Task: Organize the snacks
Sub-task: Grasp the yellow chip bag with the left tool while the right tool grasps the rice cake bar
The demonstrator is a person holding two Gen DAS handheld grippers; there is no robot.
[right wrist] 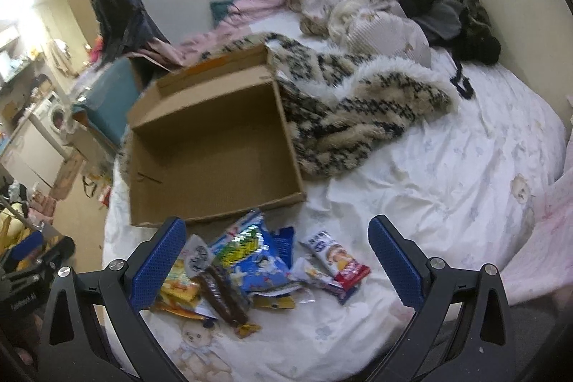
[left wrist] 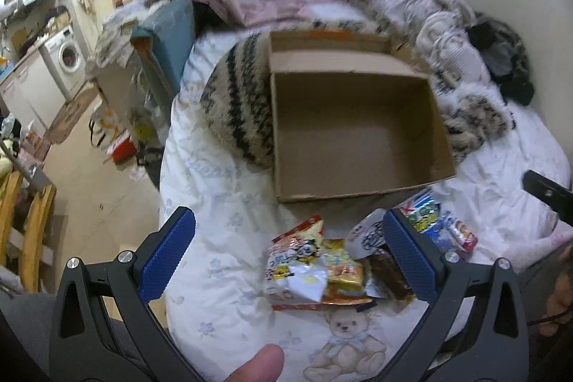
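On the white bedsheet (right wrist: 429, 174), a heap of snack packets (right wrist: 250, 260) lies just near of the empty cardboard box (right wrist: 215, 145). Left gripper (left wrist: 286, 256) and right gripper (right wrist: 275, 260) both hover over the heap, jaws spread wide, apparently touching nothing.

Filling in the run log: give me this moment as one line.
left gripper: open, empty | right gripper: open, empty | snacks: piled on bed | box: empty

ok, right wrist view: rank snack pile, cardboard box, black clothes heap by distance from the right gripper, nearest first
1. Snack pile: on the bedsheet between the open fingers of the right gripper, toward its left finger.
2. Cardboard box: empty, just beyond the pile, left of centre.
3. Black clothes heap: far right, by the wall.
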